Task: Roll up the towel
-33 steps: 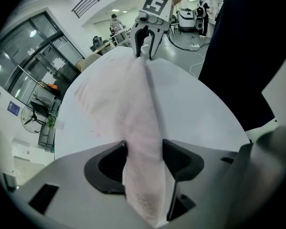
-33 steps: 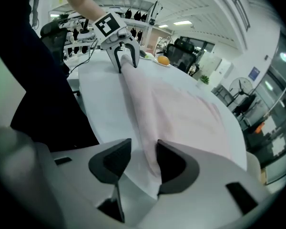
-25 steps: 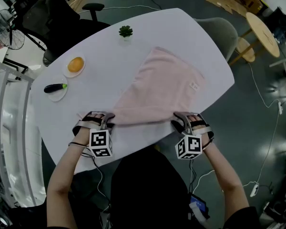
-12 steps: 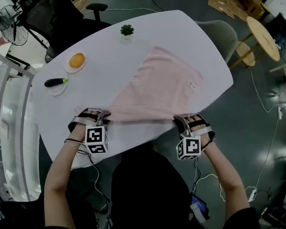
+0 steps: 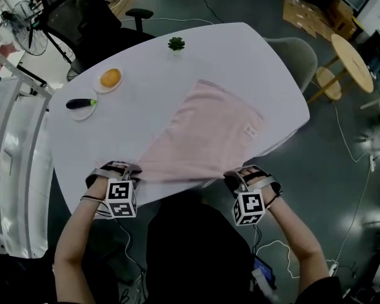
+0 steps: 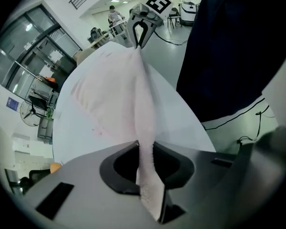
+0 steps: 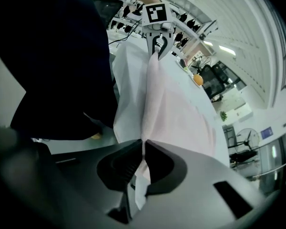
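Observation:
A pale pink towel [image 5: 209, 132] lies spread on the white table [image 5: 240, 49], its near edge stretched between my two grippers at the table's front edge. My left gripper [image 5: 134, 168] pinches the near left corner. In the left gripper view its jaws [image 6: 144, 147] have just been closing and press on the towel [image 6: 109, 99] fold between them. My right gripper [image 5: 235, 177] grips the near right corner. In the right gripper view its jaws [image 7: 143, 147] have just closed tight on the towel [image 7: 176, 109] edge.
Far left on the table are a plate with an orange fruit [image 5: 110, 78] and a plate with an eggplant [image 5: 81, 104]. A small potted plant [image 5: 176, 44] sits at the far edge. A black office chair [image 5: 82, 24] and a grey chair [image 5: 297, 56] stand beyond.
Both grippers have drawn back toward the person, pulling the towel's near edge closer to the table's front edge. The towel has slid with them.

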Available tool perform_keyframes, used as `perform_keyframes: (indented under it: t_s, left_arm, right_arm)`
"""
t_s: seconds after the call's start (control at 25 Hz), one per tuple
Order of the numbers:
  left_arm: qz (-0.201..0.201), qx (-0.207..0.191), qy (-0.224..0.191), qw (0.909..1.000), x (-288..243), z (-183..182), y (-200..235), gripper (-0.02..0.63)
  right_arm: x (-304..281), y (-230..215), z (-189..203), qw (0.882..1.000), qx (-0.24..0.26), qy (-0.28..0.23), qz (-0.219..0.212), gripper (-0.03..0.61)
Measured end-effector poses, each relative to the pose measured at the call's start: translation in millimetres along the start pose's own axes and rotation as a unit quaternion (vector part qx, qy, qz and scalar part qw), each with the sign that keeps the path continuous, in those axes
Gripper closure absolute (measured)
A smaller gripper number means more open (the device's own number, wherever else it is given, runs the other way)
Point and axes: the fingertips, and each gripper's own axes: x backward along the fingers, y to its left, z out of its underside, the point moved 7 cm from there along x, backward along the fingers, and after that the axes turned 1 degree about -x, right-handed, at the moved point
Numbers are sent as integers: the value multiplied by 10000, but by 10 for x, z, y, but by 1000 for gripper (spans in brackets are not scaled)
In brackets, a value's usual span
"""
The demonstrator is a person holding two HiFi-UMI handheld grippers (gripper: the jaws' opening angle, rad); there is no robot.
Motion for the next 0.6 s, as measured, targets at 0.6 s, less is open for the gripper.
perform_keyframes:
  t_s: [0.6]
  left_arm:
    - [1232,1158,-364,9849,-77,203,834,523]
  right_arm:
    - [-301,-1009,294,9289,-2847,-669,-2274,541]
